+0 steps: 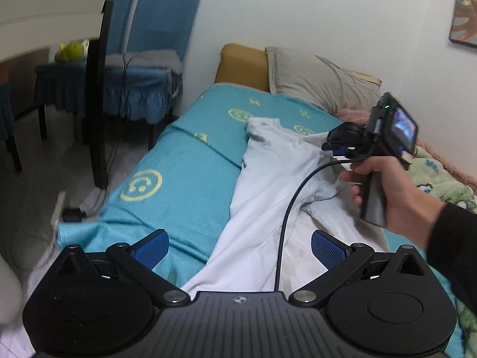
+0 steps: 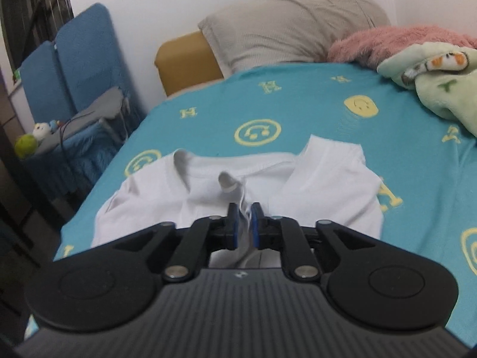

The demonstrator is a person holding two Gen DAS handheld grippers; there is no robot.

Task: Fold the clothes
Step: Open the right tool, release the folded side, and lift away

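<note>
Left wrist view: the left gripper hovers with jaws wide apart over a white shirt lying on the bed, on the teal sheet. A hand beyond the shirt grips the right gripper's handle; a black cable trails across the shirt. Blue chairs stand left of the bed.

Right wrist view: the right gripper has its jaws clamped on a fold of the shirt, spread across the bed below a grey pillow.

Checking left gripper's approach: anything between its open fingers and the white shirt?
Only a black cable crossing the white shirt between the left gripper fingers, per left wrist view.
</note>
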